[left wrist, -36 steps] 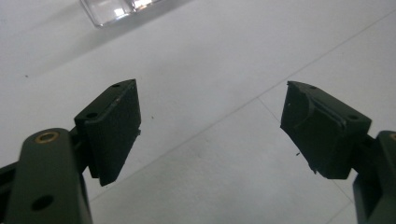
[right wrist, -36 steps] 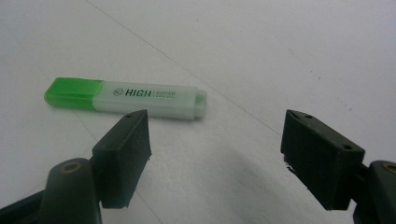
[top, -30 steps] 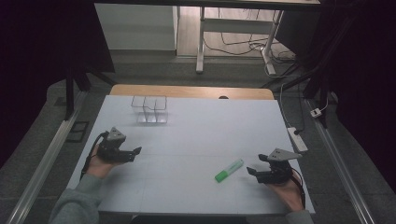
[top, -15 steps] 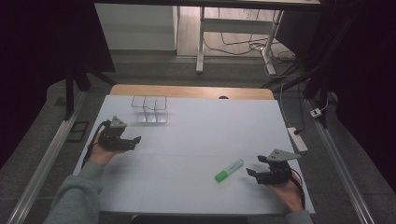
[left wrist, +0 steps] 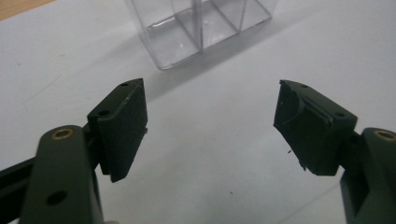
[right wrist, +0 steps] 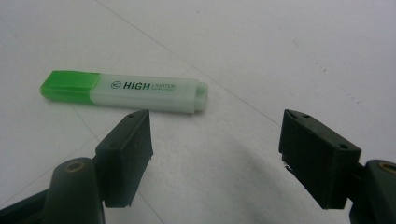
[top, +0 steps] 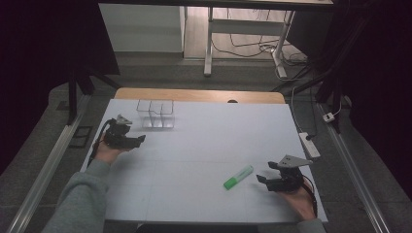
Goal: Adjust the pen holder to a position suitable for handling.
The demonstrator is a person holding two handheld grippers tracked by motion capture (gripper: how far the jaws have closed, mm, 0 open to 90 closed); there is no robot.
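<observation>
We hold a hand-held gripper in each hand over the white counter [top: 204,145]. Our left hand-held gripper [top: 138,140] sits near the counter's far left corner, just beside the clear plastic organizer [top: 155,113], which stands upright with its compartments side by side. In the left gripper view that organizer [left wrist: 201,28] lies just ahead of the jaws and apart from them; the jaws stand wide with only bare counter between them, though they have just been closing a little. Our right hand-held gripper [top: 263,180] rests near the counter's near right corner, pointing toward the green highlighter [top: 238,176], which lies flat on the counter just beside the jaw tips without touching them. In the right gripper view the highlighter [right wrist: 126,91] lies crosswise ahead of the jaws, its green cap to the left of that view and its pale barrel, printed with the word HIGH, to the right. These jaws too stand wide apart and hold nothing. The organizer and the highlighter lie well apart, at opposite corners of the counter.
</observation>
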